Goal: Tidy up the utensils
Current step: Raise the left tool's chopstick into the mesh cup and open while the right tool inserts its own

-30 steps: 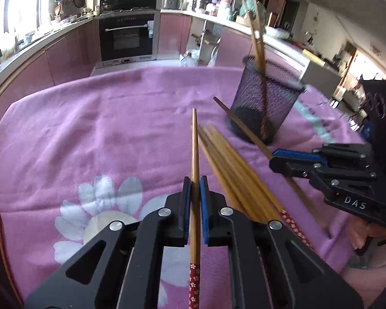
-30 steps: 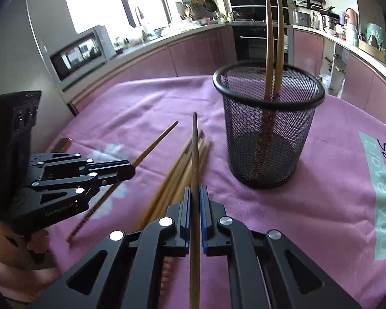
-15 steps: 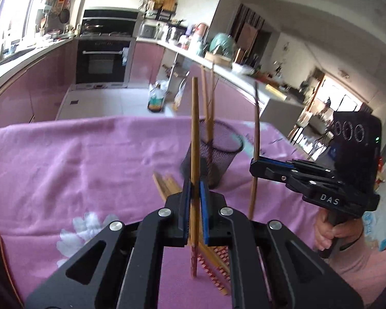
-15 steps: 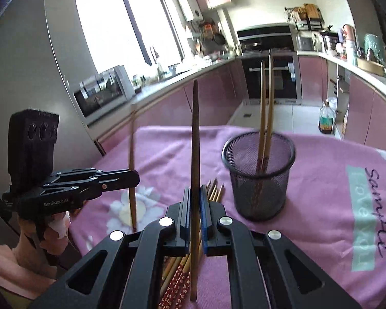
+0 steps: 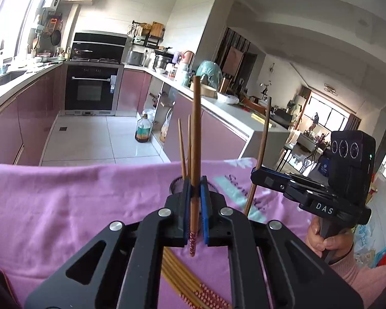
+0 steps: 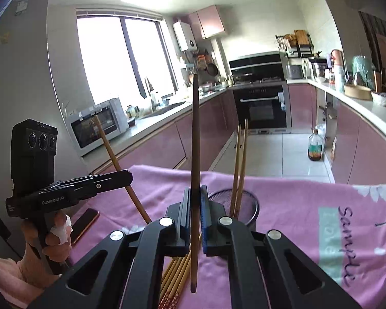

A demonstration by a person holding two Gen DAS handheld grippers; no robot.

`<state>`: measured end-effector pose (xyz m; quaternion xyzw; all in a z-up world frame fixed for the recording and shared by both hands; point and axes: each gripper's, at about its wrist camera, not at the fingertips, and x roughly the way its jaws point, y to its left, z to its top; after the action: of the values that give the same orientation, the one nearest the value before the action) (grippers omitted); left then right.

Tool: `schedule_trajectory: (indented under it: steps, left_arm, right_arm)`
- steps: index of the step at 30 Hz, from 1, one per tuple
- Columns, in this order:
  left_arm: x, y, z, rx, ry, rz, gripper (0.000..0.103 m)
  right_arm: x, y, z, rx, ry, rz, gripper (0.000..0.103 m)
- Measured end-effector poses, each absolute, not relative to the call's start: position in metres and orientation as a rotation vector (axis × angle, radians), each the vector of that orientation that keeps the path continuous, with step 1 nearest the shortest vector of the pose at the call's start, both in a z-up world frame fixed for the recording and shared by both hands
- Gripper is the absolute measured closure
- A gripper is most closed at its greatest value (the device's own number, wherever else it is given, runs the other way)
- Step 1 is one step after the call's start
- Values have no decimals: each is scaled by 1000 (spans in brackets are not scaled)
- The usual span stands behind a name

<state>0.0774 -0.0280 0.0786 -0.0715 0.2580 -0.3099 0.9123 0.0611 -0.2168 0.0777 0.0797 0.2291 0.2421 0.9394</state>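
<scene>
My left gripper [image 5: 195, 190] is shut on a brown chopstick [image 5: 196, 139] with a red-patterned end, held upright above the table. My right gripper [image 6: 195, 200] is shut on a darker chopstick [image 6: 195, 139], also upright. Each gripper shows in the other's view, the right one [image 5: 256, 173] and the left one [image 6: 127, 176]. The black mesh holder [image 6: 244, 207] stands just beyond the fingers with two chopsticks [image 6: 240, 159] in it; in the left wrist view the holder [image 5: 176, 184] is mostly hidden. Several loose chopsticks [image 5: 187, 280] lie on the pink cloth below.
The table carries a pink cloth [image 5: 64, 200] with flower prints and lettering. A dark phone [image 6: 85, 222] lies near the table's left edge. Kitchen counters, an oven [image 5: 91, 87] and a bottle on the floor [image 5: 142, 131] are beyond the table.
Both grippers have risen and tilted up from the table, each lifting its chopstick from lying flat to upright, and have come nearer to the mesh holder.
</scene>
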Motion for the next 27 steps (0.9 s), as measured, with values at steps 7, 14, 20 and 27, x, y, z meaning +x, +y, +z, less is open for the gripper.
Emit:
schedule_trajectory:
  steps: [7,14,20,27]
  left_arm:
    - [94,-45,108,-148,492,-652,95]
    - [107,-61,128,-115,451,-648,95]
    - [124,-76,122,-92,491,-622,95]
    - [147,-93,91,-38,588,-615,95]
  right_arm:
    - [75,-223,100,148,402,474,98]
    - [90,-228,116,137,354,439,98]
    - [110,-224,108,133,373,413,98]
    - [137,-218,77,129,484,399,98]
